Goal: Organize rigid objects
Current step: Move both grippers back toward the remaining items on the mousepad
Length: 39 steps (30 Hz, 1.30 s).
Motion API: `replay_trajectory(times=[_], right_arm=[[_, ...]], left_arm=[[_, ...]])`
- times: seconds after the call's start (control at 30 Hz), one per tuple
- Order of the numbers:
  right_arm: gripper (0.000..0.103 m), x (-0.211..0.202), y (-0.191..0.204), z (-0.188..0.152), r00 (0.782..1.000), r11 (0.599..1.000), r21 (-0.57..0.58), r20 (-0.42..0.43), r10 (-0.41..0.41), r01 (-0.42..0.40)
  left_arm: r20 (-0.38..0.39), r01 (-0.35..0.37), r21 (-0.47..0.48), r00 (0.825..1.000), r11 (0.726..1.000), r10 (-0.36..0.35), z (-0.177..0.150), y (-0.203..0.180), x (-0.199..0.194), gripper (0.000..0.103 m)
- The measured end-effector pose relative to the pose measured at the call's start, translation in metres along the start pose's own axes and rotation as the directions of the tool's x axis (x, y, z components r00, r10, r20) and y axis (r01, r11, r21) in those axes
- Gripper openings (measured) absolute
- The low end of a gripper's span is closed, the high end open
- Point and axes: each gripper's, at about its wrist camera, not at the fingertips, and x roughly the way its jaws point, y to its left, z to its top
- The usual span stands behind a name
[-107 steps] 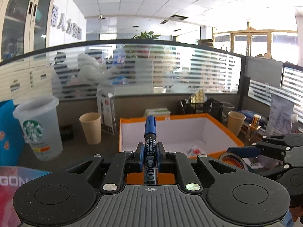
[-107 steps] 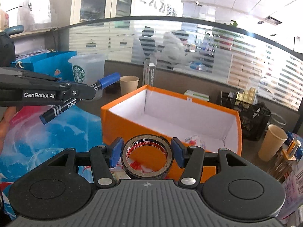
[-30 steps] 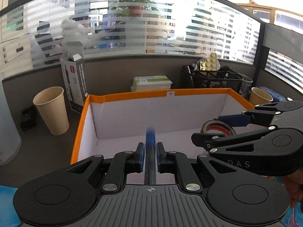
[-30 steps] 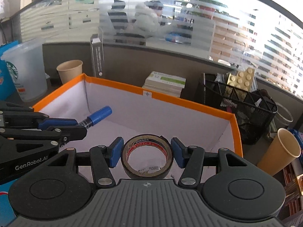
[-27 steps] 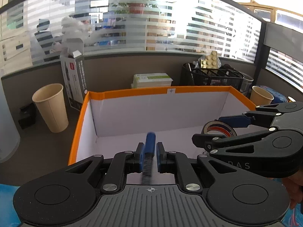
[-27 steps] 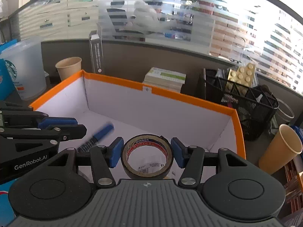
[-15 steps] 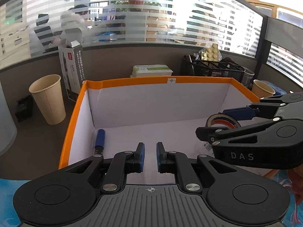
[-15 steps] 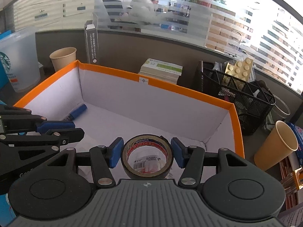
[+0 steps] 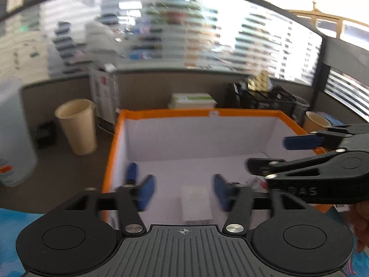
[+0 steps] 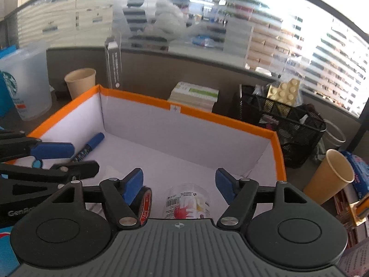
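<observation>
An orange box with white inner walls (image 10: 184, 113) stands in front of both grippers; it also shows in the left wrist view (image 9: 198, 113). A blue marker (image 10: 88, 146) lies on its floor by the left wall, also seen in the left wrist view (image 9: 132, 173). A roll of tape (image 10: 145, 204) stands on edge inside the box, just below my right gripper's left finger. My right gripper (image 10: 179, 183) is open and empty above the box. My left gripper (image 9: 183, 192) is open and empty over the box's near left part.
A clear printed packet (image 10: 186, 204) and a white card (image 9: 196, 203) lie in the box. Paper cups (image 10: 80, 80) (image 10: 332, 173), a Starbucks cup (image 10: 25, 85), a black mesh basket (image 10: 283, 124), stacked booklets (image 10: 194, 95) and an upright carton (image 10: 113, 62) surround the box.
My right gripper has opened and let go of the tape, which now sits in the box. My left gripper has opened wider; the marker lies where it dropped.
</observation>
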Motion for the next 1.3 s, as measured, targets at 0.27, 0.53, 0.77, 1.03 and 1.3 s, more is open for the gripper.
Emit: replay_trajectory(times=[0.27, 0.53, 0.77, 1.03, 1.3], right_arm=[[0.067, -0.057, 0.008, -0.002, 0.996, 0.999, -0.024, 0.080, -0.028, 0.030], [0.068, -0.112, 0.015, -0.041, 0.990, 0.998, -0.026, 0.134, -0.050, 0.054], [0.066, -0.127, 0.013, -0.111, 0.996, 0.998, 0.029, 0.069, -0.054, 0.052], [0.067, -0.131, 0.024, -0.176, 0.998, 0.995, 0.082, -0.023, -0.052, 0.054], [0.069, -0.145, 0.031, -0.199, 0.999, 0.992, 0.127, -0.029, -0.021, 0.025]], left_arm=[[0.105, -0.029, -0.007, 0.994, 1.000, 0.030, 0.006, 0.002, -0.058, 0.088], [0.126, -0.050, 0.049, 0.991, 0.998, 0.044, -0.021, -0.005, -0.093, 0.096], [-0.004, -0.043, 0.067, 0.999, 0.997, 0.044, -0.069, -0.001, -0.069, 0.096], [-0.073, -0.048, 0.123, 0.996, 0.991, 0.057, -0.101, -0.002, -0.051, 0.096], [-0.087, -0.033, 0.146, 0.995, 0.989, 0.047, -0.108, -0.005, -0.042, 0.096]])
